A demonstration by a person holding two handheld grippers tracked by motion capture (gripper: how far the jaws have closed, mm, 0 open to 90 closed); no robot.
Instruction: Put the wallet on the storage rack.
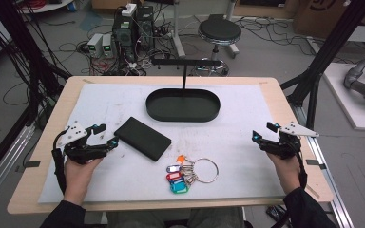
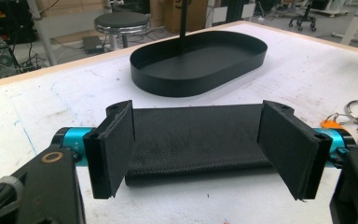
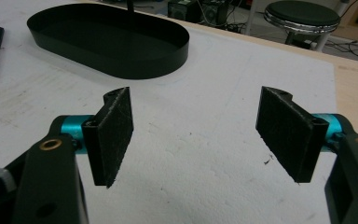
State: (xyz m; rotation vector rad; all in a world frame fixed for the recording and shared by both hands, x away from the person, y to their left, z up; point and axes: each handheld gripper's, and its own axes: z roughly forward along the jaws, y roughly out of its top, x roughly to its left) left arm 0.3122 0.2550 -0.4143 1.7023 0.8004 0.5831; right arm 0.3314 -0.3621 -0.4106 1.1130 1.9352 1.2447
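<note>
From the high view, my left gripper (image 1: 105,134) sits at the left side of the white mat, its jaws spread wide and holding nothing, pointing toward the black wallet (image 1: 142,138) just beside it. The wallet lies flat on the mat, its long axis running on a slant from upper left to lower right, with the near end closest to my left tongs. My right gripper (image 1: 262,131) is well apart from it at the mat's right side, also gaping and empty, so the left hand is clearly the nearer one. The key bunch (image 1: 190,172) rests near the front edge, and the black oval tray (image 1: 182,105) stands behind.

In the left gripper view, the wallet (image 2: 196,140) lies straight ahead between my open pads, its long side across them; I think the pads are short of touching it, though the angle makes that hard to judge.

In the right gripper view, my jaws frame bare mat, with the tray (image 3: 107,39) off to the upper left
</note>
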